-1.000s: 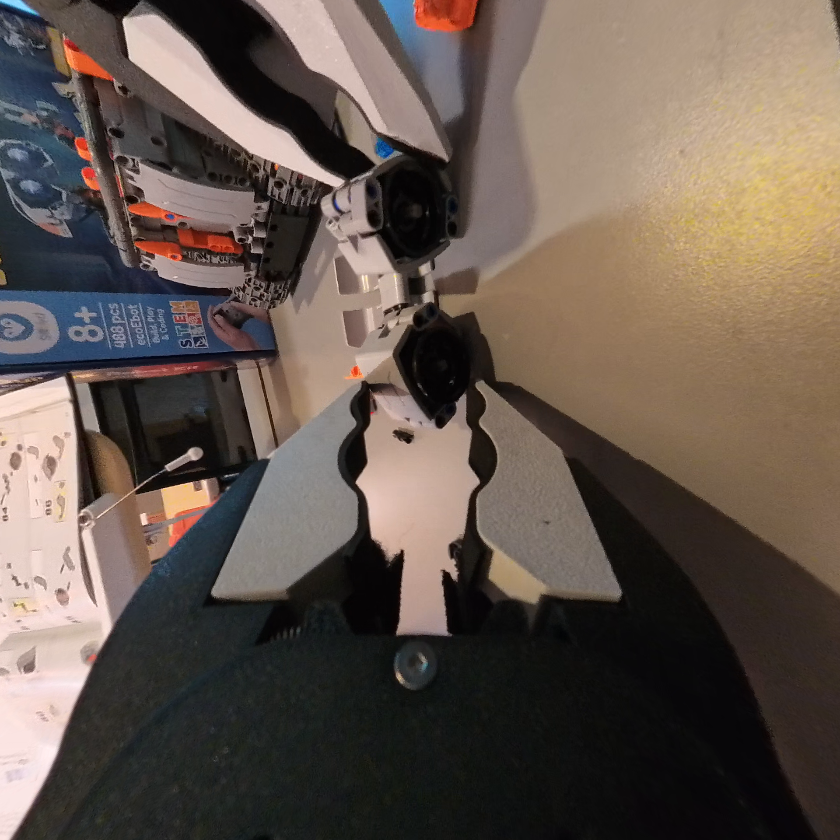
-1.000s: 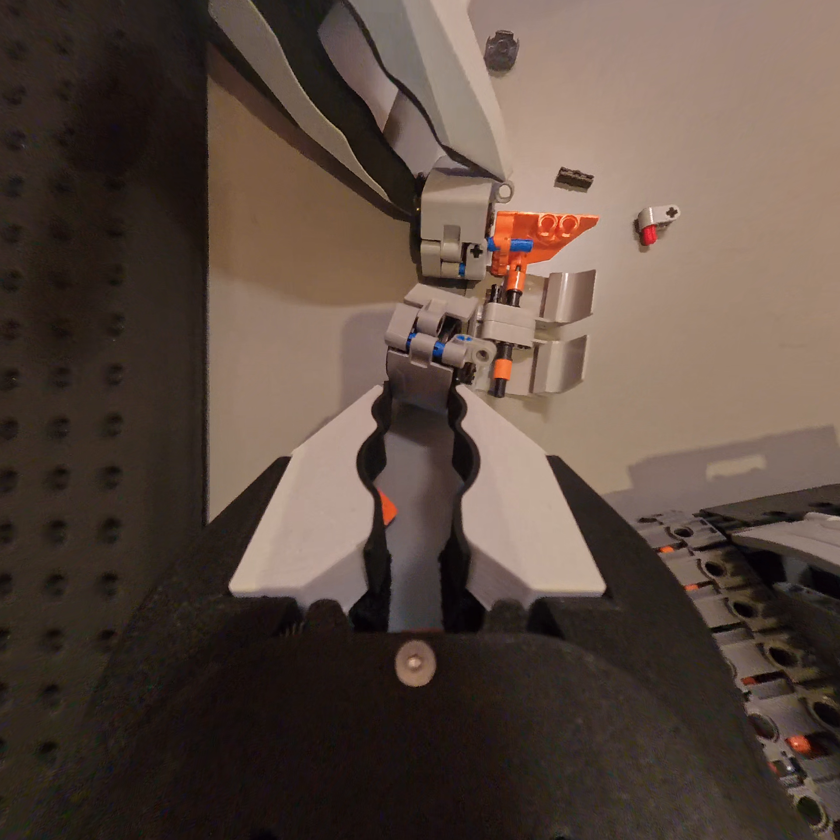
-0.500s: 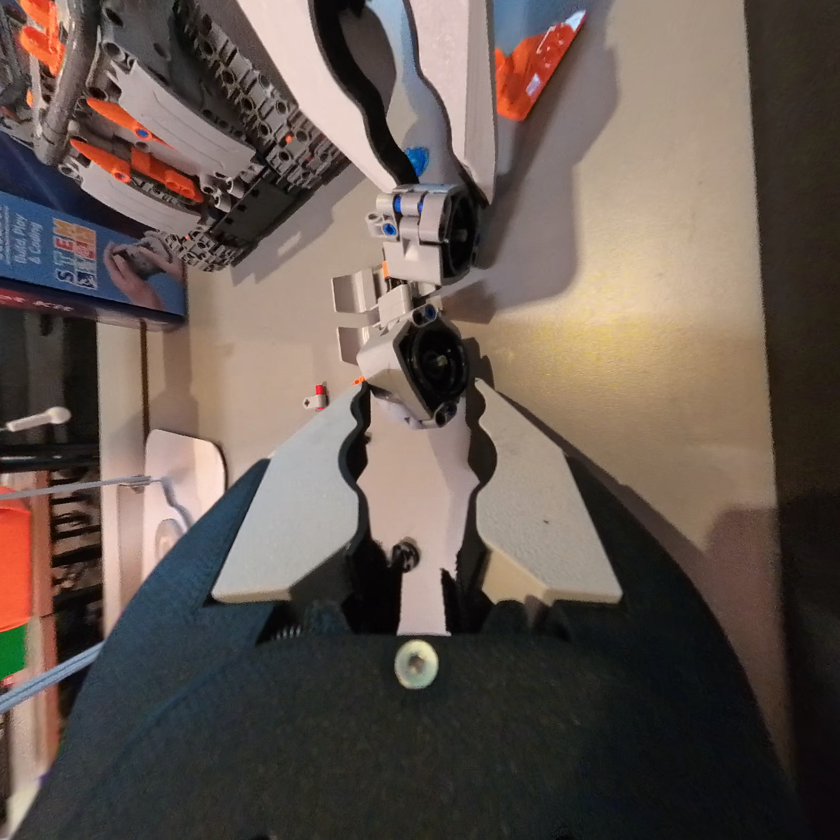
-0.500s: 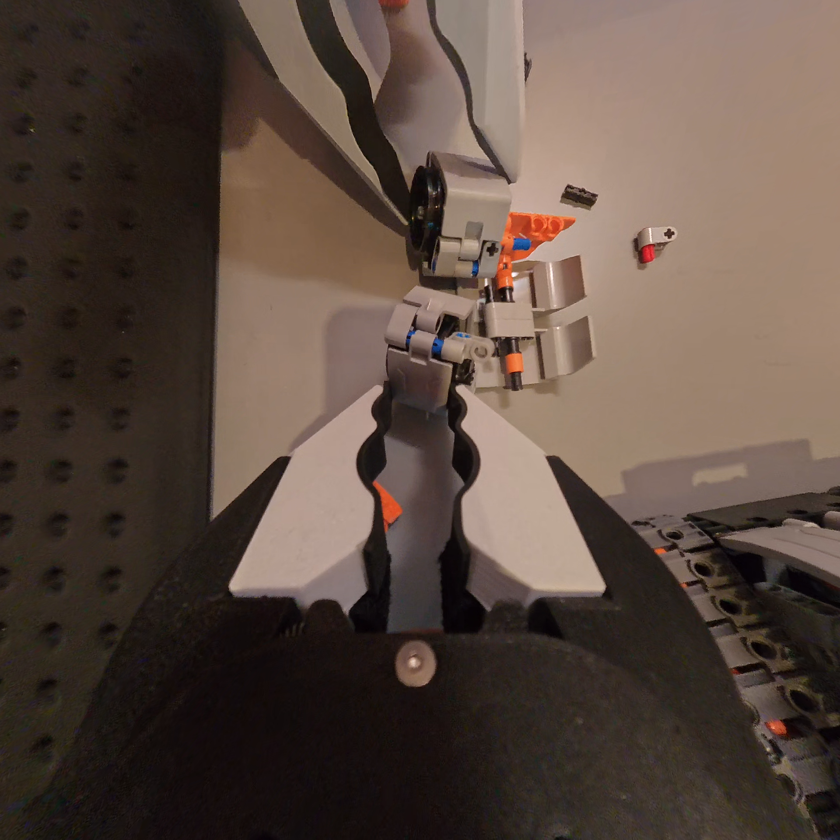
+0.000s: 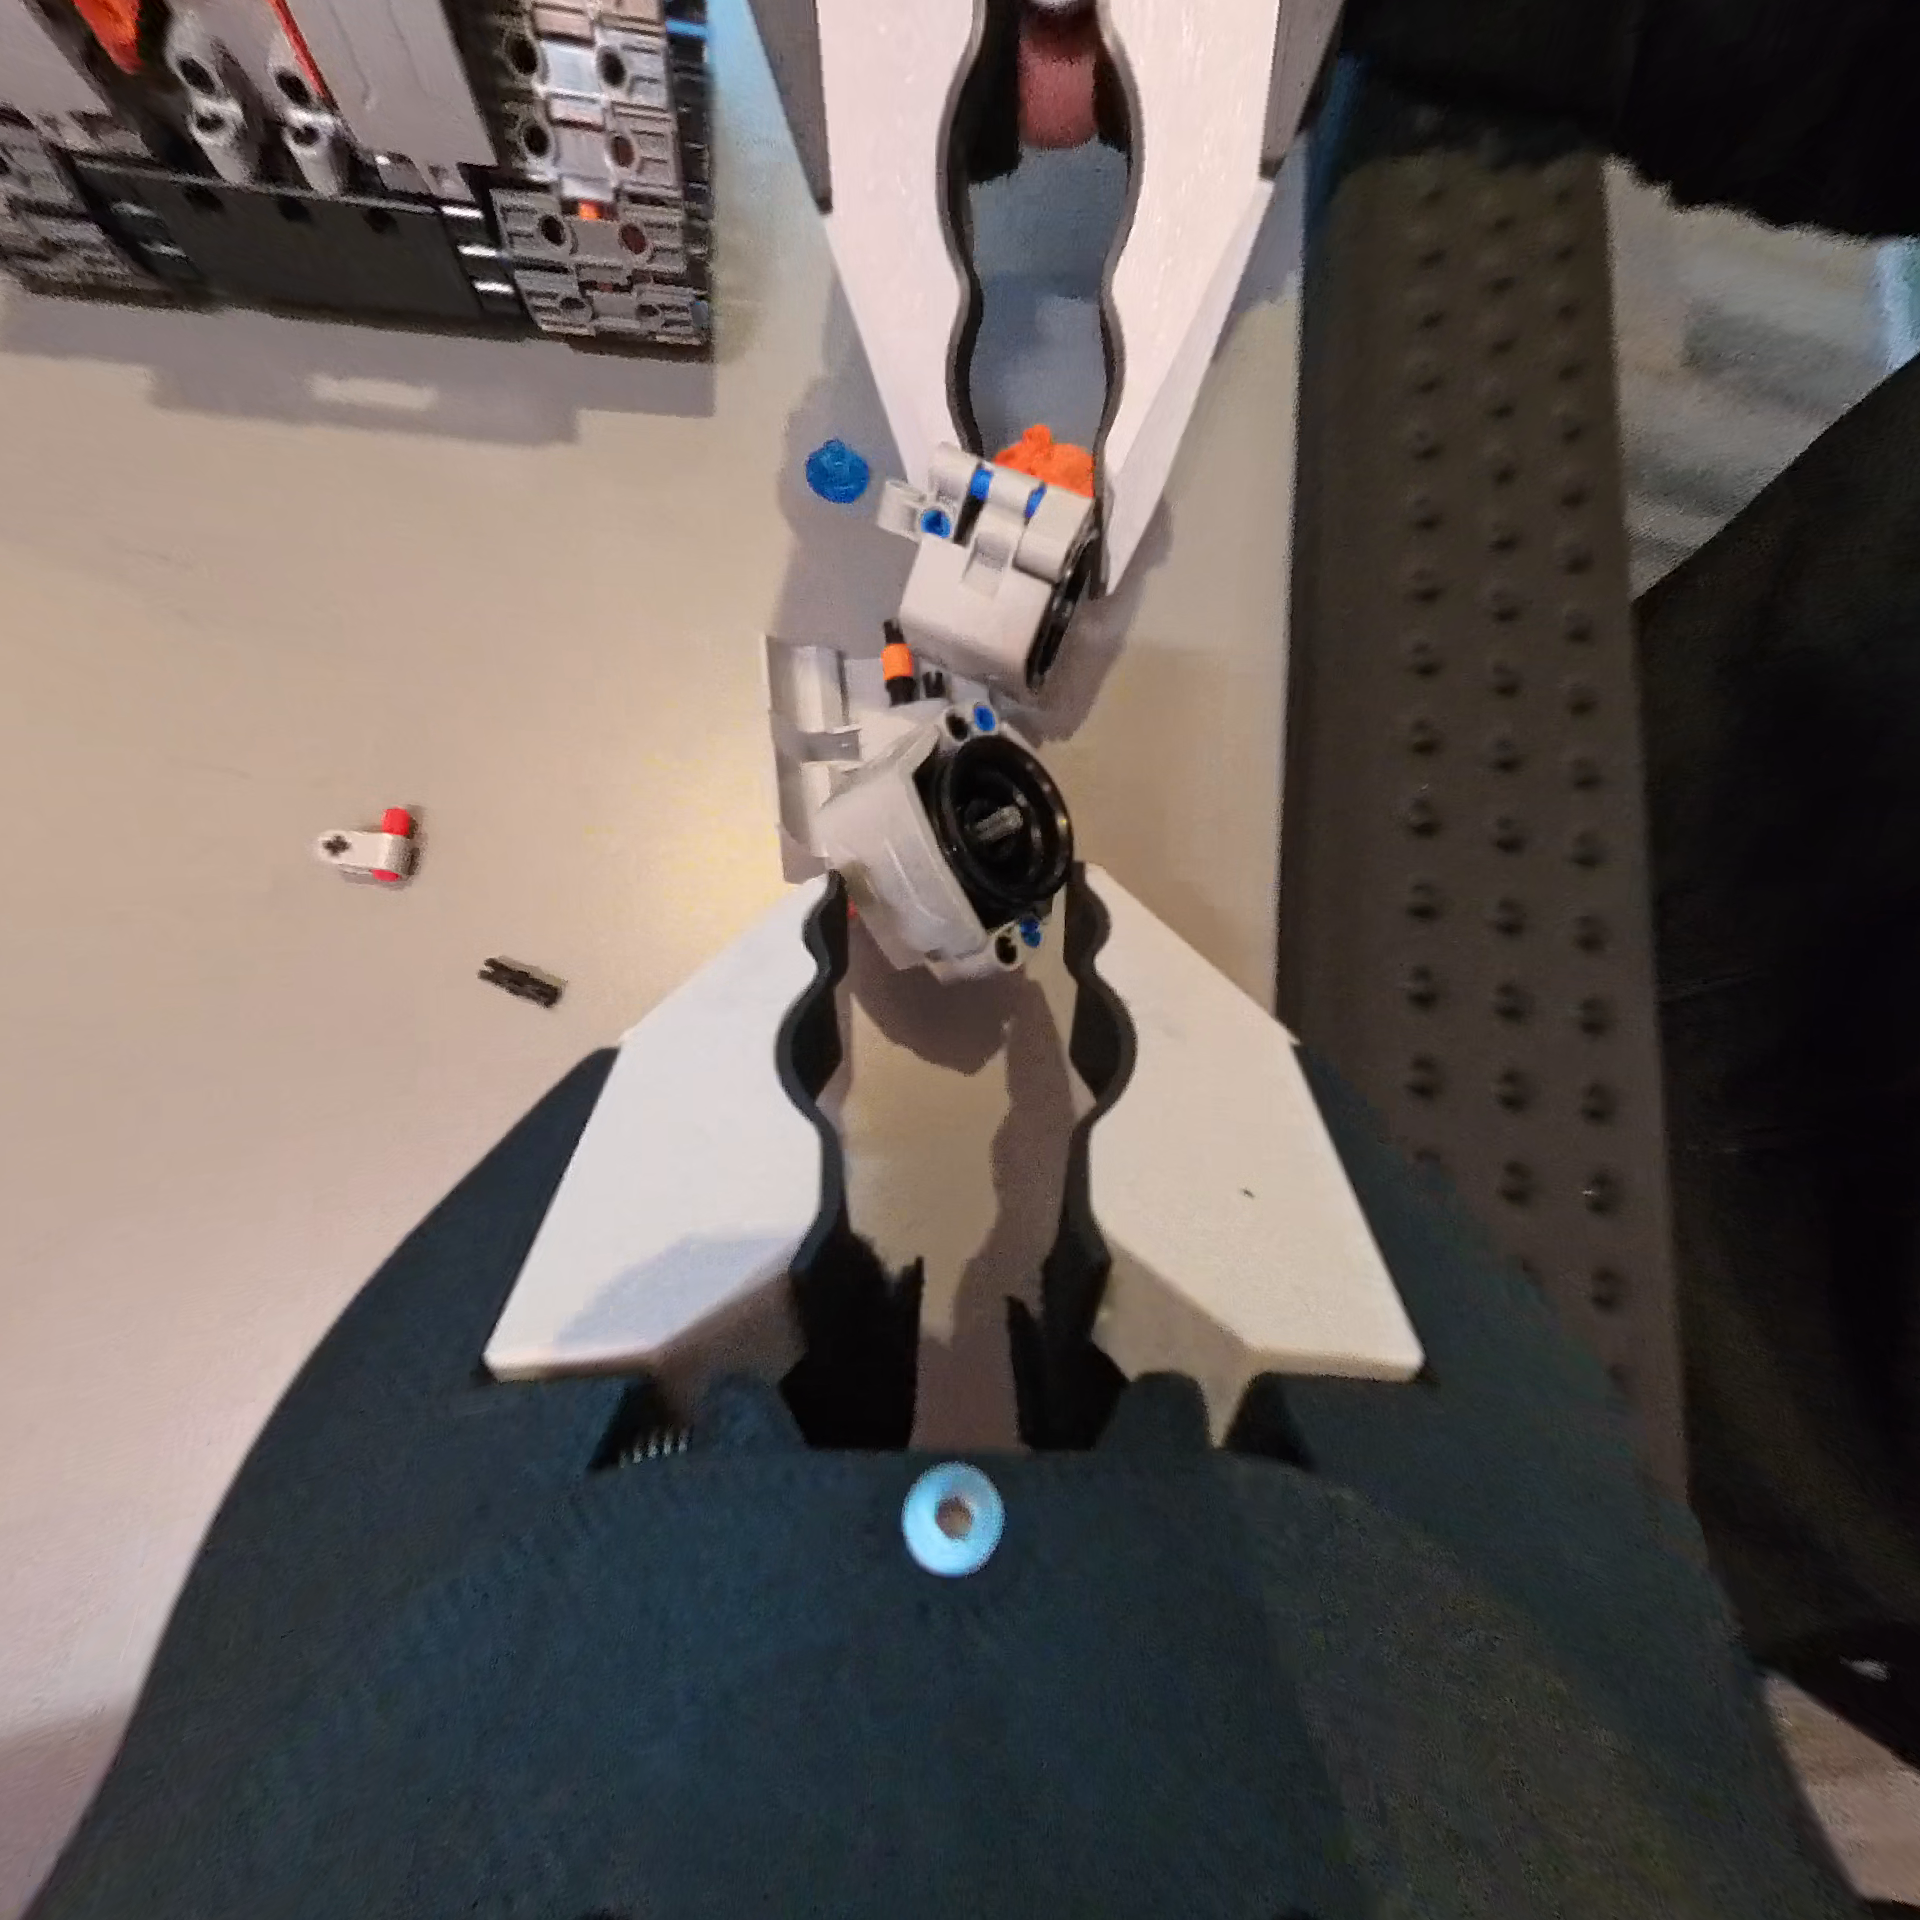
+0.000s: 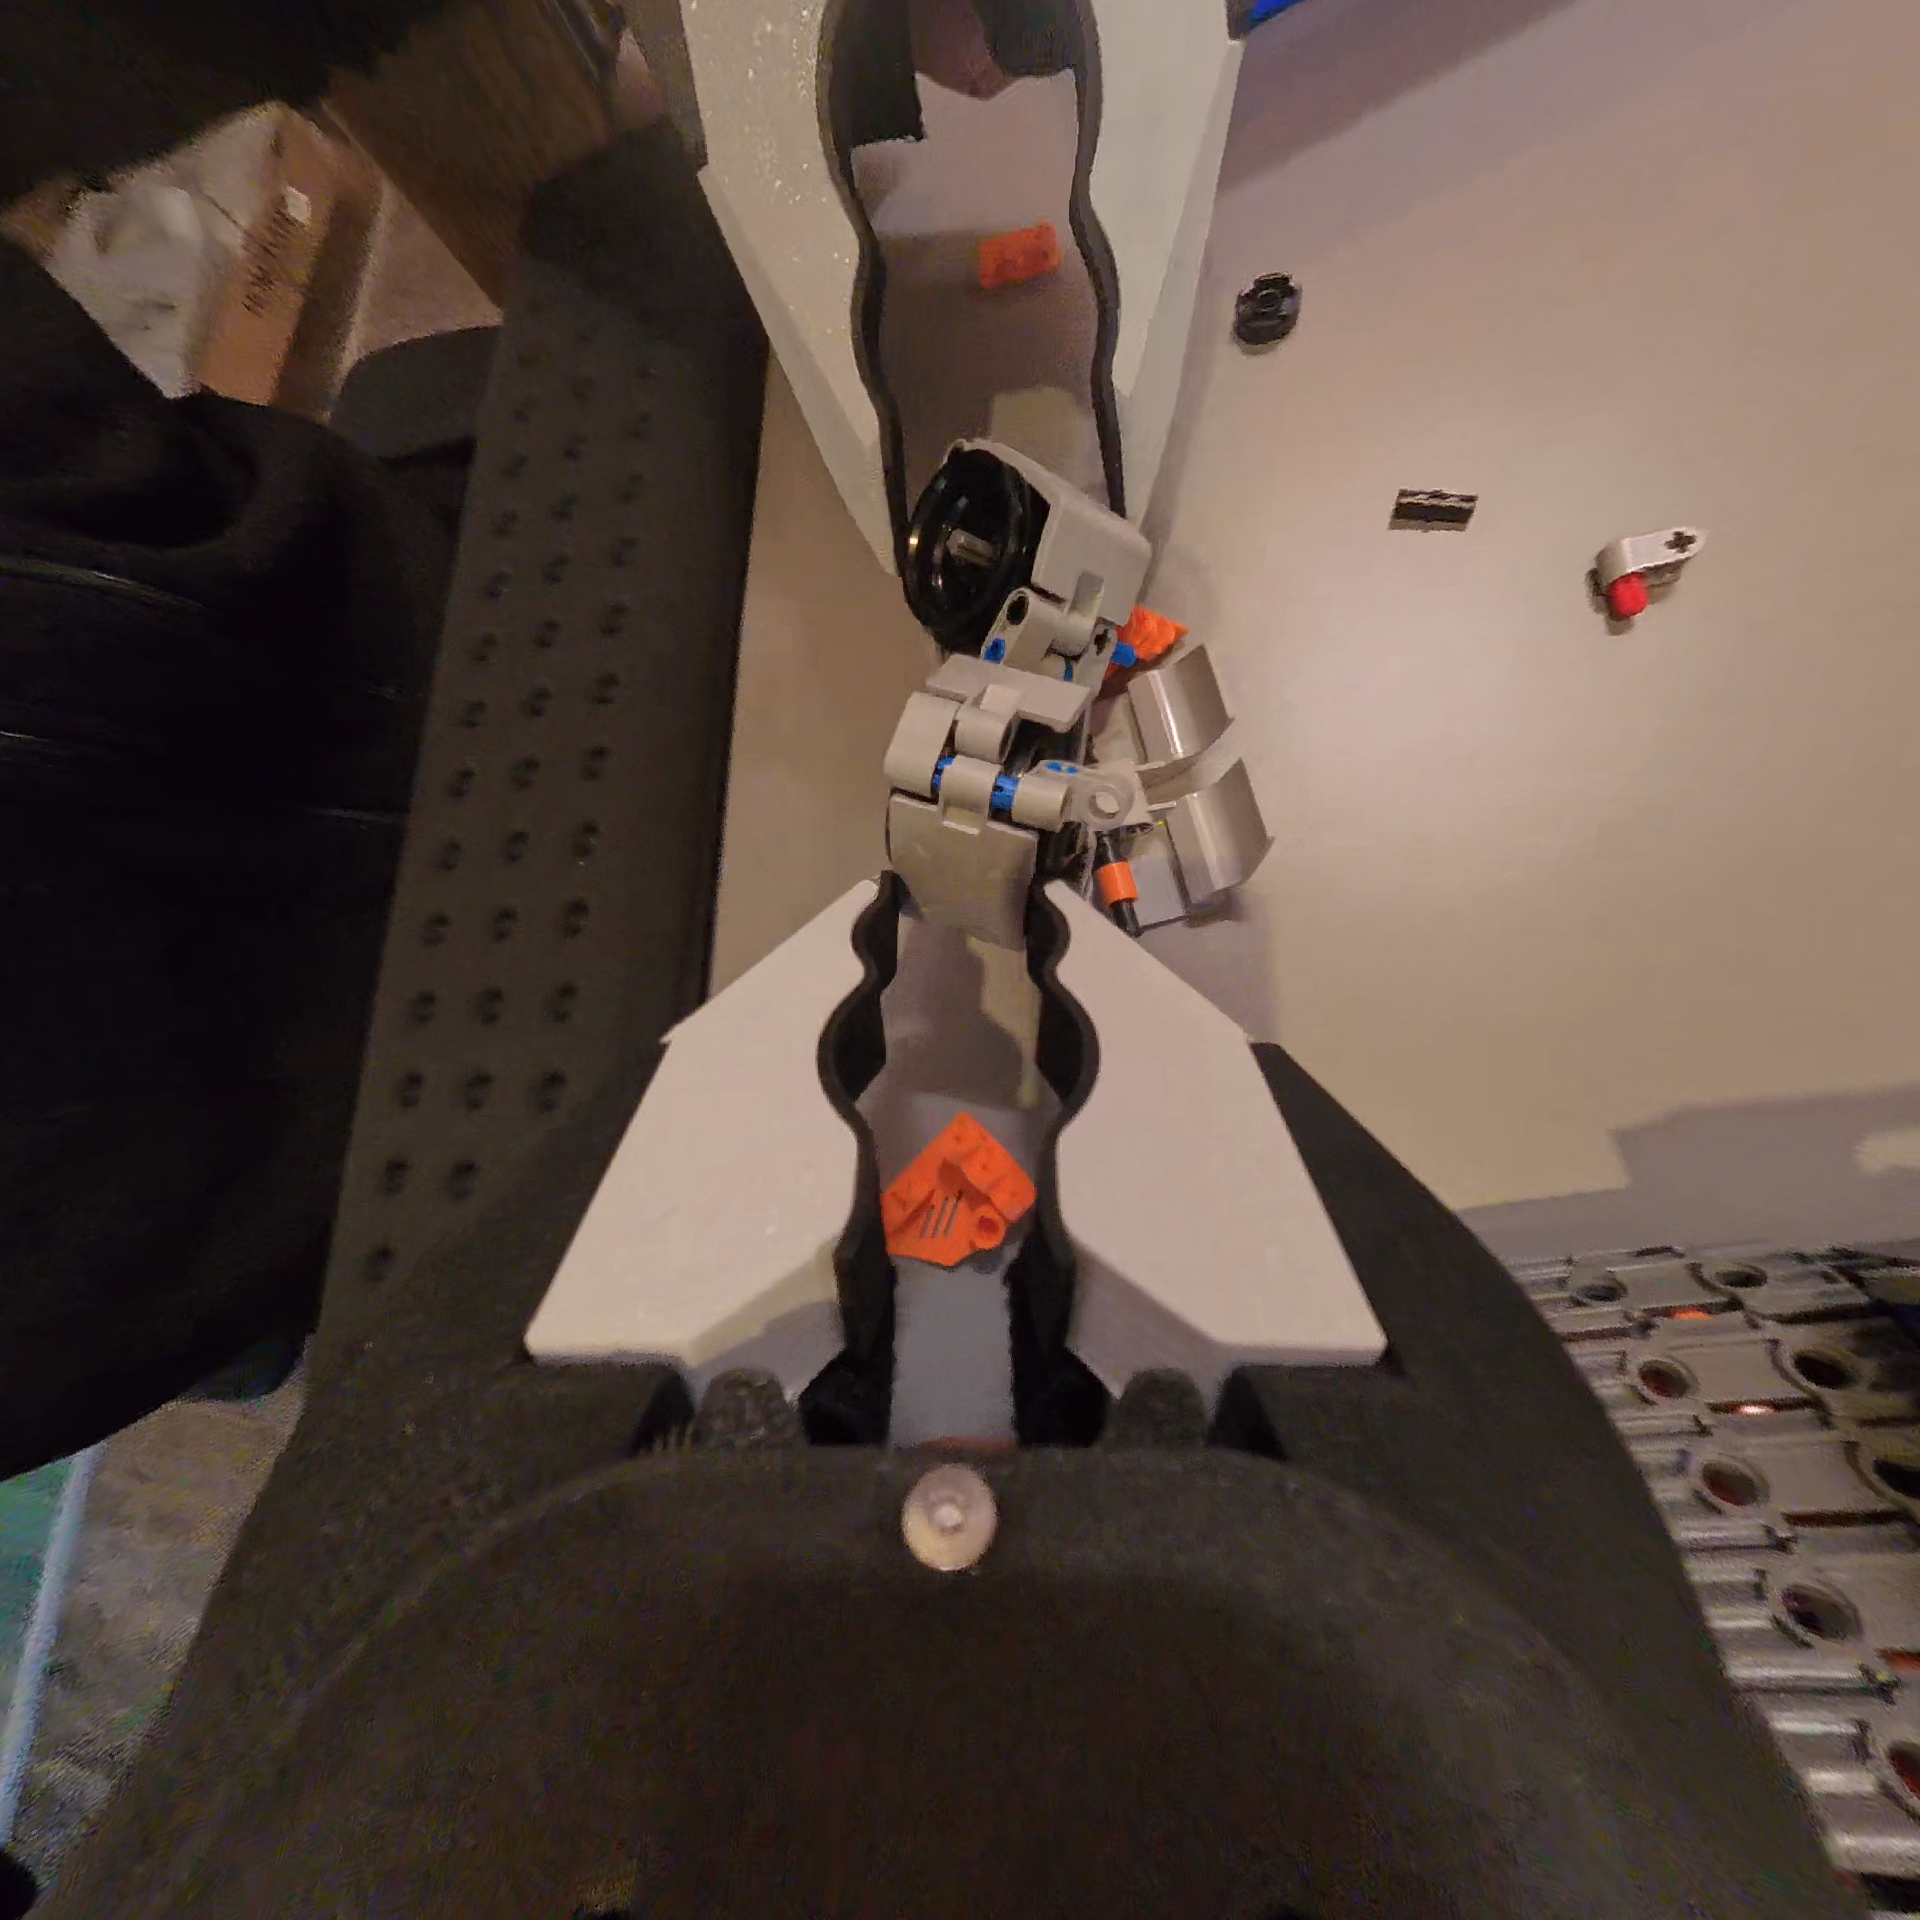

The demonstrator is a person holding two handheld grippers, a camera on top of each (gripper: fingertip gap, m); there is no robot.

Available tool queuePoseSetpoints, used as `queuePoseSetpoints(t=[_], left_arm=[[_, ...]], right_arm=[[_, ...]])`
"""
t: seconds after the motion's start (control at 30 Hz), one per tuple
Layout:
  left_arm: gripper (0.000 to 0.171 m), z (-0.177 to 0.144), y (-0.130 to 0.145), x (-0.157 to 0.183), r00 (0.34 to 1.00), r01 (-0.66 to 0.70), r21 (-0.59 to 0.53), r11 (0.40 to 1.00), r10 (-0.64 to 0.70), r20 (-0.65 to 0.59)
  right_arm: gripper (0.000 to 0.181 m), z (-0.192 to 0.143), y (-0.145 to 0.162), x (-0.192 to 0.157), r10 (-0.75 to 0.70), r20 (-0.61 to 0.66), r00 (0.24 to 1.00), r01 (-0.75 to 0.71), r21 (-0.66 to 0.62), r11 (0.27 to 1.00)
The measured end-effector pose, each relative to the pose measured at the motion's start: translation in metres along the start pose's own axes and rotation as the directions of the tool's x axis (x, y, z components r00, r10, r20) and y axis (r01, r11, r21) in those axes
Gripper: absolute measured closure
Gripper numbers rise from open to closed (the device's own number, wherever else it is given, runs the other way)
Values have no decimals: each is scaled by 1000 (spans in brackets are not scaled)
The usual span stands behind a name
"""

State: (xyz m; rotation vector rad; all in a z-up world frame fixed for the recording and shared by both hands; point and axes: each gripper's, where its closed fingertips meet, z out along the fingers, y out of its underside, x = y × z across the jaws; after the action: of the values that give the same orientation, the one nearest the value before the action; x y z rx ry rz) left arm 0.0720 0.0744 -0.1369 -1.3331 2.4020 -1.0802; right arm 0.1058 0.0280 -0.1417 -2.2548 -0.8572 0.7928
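Large brick build (image 5: 343,156): the top edge cuts it off for me.
Orange piece (image 5: 1042,457): I see it half hidden behind the grey brick assembly (image 5: 956,727).
Left view: slightly blurred; the tiny black part (image 5: 523,981) stays unidentifiable.

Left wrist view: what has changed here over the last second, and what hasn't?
The view has swung round: the blue box has gone from sight, the big brick model now sits upper left, and the right tool points straight at the camera. The two motor ends look folded closer. Both tools stay shut on the small grey assembly, the left tool on its black-faced motor.
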Motion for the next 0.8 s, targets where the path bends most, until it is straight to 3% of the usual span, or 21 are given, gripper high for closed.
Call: queuePoseSetpoints(t=[0.07, 0.27, 0.37, 0.63, 0.8], left_arm=[[132, -1, -1, 3, 997, 56, 15, 998, -55, -53], [126, 3, 8, -2, 997, 61, 14, 998, -61, -37], [118, 5, 9, 2, 1000, -6, 36, 999, 7, -14], [113, 1, 17, -1, 948, -256, -41, 966, 259, 185], [113, 2, 21, 2, 932, -286, -71, 956, 294, 213]], right_arm=[[159, 2, 4, -2, 23, 29, 999, -22, -17, 1000], [159, 6, 6, 1, 43, 28, 999, -42, -26, 999], [159, 6, 6, 2, 45, 24, 999, -45, -22, 999], [159, 5, 7, 2, 30, 10, 999, -30, -38, 999], [159, 4, 18, -1, -38, -38, 999, 32, -136, 990]])
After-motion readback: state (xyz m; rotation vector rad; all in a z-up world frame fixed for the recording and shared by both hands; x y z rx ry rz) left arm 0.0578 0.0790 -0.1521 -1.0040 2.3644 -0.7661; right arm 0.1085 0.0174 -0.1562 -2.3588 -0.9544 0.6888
